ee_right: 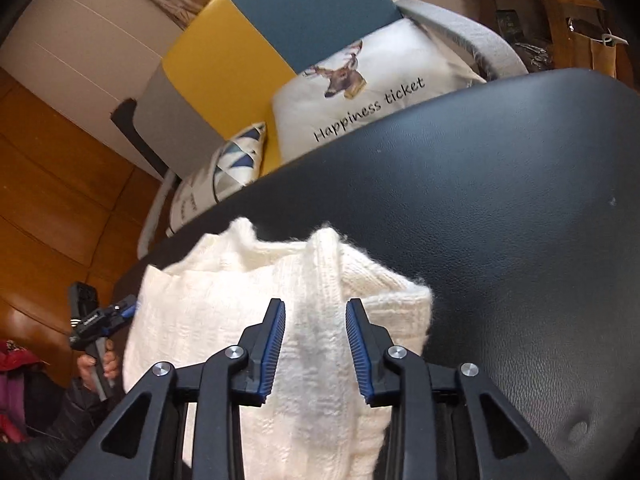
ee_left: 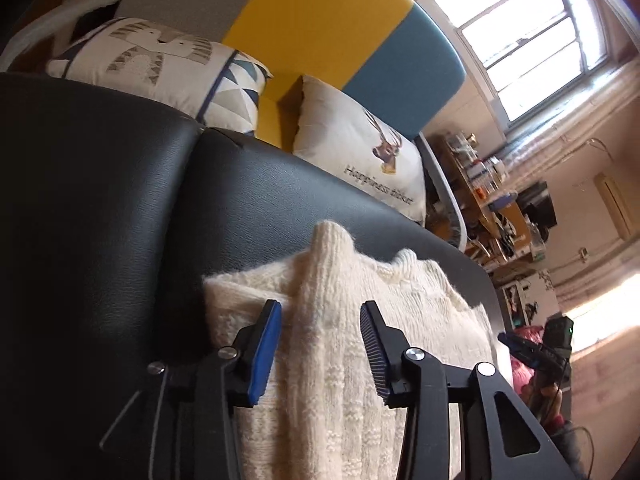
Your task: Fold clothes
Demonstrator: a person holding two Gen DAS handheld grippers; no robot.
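Note:
A cream knitted sweater (ee_left: 352, 320) lies folded on a black leather surface (ee_left: 100, 200). A raised ridge of knit runs up its middle in both views. My left gripper (ee_left: 320, 312) is open, its blue-padded fingers on either side of that ridge. My right gripper (ee_right: 316, 312) is also open, straddling the same thick strip of the sweater (ee_right: 280, 288). The other gripper (ee_left: 528, 352) shows at the right edge of the left wrist view. In the right wrist view, the other gripper (ee_right: 104, 316) sits at the left, held by a hand.
Behind the black surface (ee_right: 500, 200) stands a sofa with a yellow, blue and grey back (ee_left: 340, 32). It carries a deer-print "Happiness ticket" cushion (ee_right: 360, 92) and a patterned cushion (ee_left: 160, 64). Cluttered wooden shelves (ee_left: 492, 200) and a window (ee_left: 528, 32) lie beyond.

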